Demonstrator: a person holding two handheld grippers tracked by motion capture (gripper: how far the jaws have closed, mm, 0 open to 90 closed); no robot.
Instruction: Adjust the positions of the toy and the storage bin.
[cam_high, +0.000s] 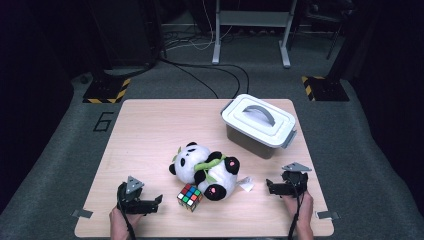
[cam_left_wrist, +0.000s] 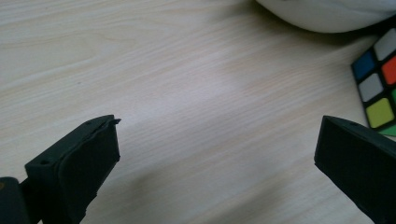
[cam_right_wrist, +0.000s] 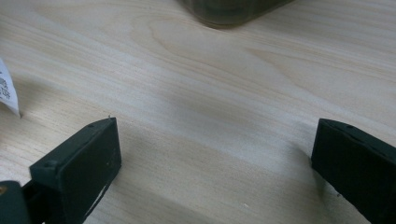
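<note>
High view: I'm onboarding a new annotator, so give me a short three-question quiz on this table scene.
1. True or false: the lid of the grey storage box is on.
2. What lies nearest the left hand-held gripper: (a) storage box, (b) Rubik's cube, (c) white tag?
3. In the right gripper view, how do the jaws of the right hand-held gripper stand?

Key:
1. True; the handle lies flat on top.
2. b; it sits against the panda plush toy.
3. Wide apart over bare wooden table, holding nothing.
</note>
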